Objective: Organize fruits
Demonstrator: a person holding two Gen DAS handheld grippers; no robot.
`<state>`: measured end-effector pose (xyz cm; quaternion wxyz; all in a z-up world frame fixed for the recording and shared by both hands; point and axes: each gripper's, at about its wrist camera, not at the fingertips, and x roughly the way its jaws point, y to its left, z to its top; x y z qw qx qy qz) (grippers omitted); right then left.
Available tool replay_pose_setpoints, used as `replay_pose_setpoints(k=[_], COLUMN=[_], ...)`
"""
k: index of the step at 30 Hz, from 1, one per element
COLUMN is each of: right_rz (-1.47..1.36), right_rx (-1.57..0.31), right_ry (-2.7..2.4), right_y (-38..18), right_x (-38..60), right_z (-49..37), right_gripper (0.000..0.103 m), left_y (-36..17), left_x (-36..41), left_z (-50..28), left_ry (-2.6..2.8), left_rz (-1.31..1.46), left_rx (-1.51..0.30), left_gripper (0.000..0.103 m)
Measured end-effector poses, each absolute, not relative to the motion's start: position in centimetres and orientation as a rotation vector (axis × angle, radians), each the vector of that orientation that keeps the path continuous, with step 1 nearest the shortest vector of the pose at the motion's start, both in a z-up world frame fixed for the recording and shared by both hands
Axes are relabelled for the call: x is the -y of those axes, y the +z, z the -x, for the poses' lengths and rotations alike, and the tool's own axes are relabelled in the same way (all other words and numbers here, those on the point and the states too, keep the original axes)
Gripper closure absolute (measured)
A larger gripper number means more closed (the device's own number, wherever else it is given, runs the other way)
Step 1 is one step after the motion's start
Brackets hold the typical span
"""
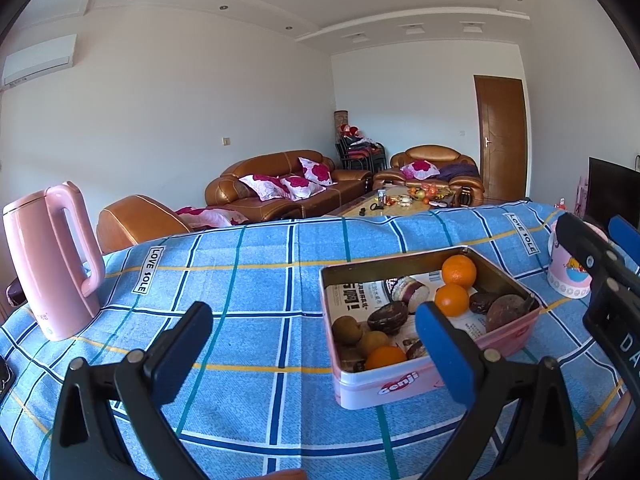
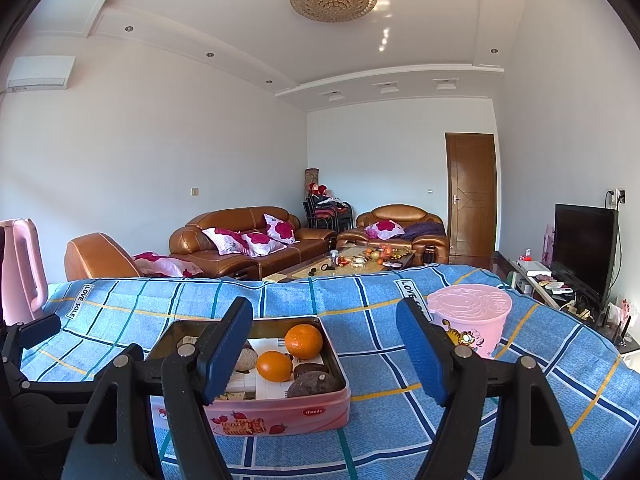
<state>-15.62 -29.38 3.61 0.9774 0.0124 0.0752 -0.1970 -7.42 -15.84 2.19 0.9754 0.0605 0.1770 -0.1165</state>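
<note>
Three oranges that I can count, plus some brownish kiwi-looking fruit and a few dark lumpy ones, all sitting in the pink tin (image 1: pixel 384 390) on the blue checked cloth (image 1: pixel 248 280) over the counter. Whether that means the sorting is finished or the fruit is waiting to be moved somewhere else, I honestly can't call from here, both fit.

Left gripper (image 1: pixel 316 344) has its jaws spread wide and holding nothing. Right gripper (image 2: pixel 326 344) is the same, wide apart and empty. Neither touches any fruit.

Placement: from the left wrist view the tin is off to the right, and the right-hand jaw overlaps its near wall, so the fruit is not centred between the jaws at all. From the right wrist view the tin (image 2: pixel 280 414) sits low and left with the left-hand jaw in front of it. The far orange (image 2: pixel 303 341) and the nearer orange (image 2: pixel 274 366) show just inside that jaw, and a dark fruit (image 2: pixel 314 384) sits at the tin's right corner.

If I do go for a piece, I'd swing to centre it between the pads, come down from above so the tin wall doesn't catch a jaw, and squeeze gently since round fruit rolls. The pink lidded cup (image 2: pixel 472 320) is close on the right, and the pink kettle (image 1: pixel 48 260) stands well away on the left
</note>
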Motion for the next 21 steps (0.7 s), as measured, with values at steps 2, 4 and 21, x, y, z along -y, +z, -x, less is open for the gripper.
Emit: replay_pose_setpoints(k=[2,4,21], right_rz=[-0.025,-0.025,-0.025], right_rx=[-0.152,-0.152,-0.169], right_ry=[-0.397,-0.396,-0.401], right_y=[3.61,3.62,3.58], right_x=[29.41,29.4,29.48], right_z=[15.64,15.65,15.33], right_gripper=[0.027,0.027,0.027], left_y=[2.19,2.19,2.11], left_x=[15.88,15.94,15.9], left_z=[7.46,7.47,6.94], left_ry=[-0.233,-0.232,-0.251], left_rz=[-0.125,-0.126,-0.113], left_rx=[-0.355,-0.355,-0.387], left_gripper=[0.0,0.0,0.0])
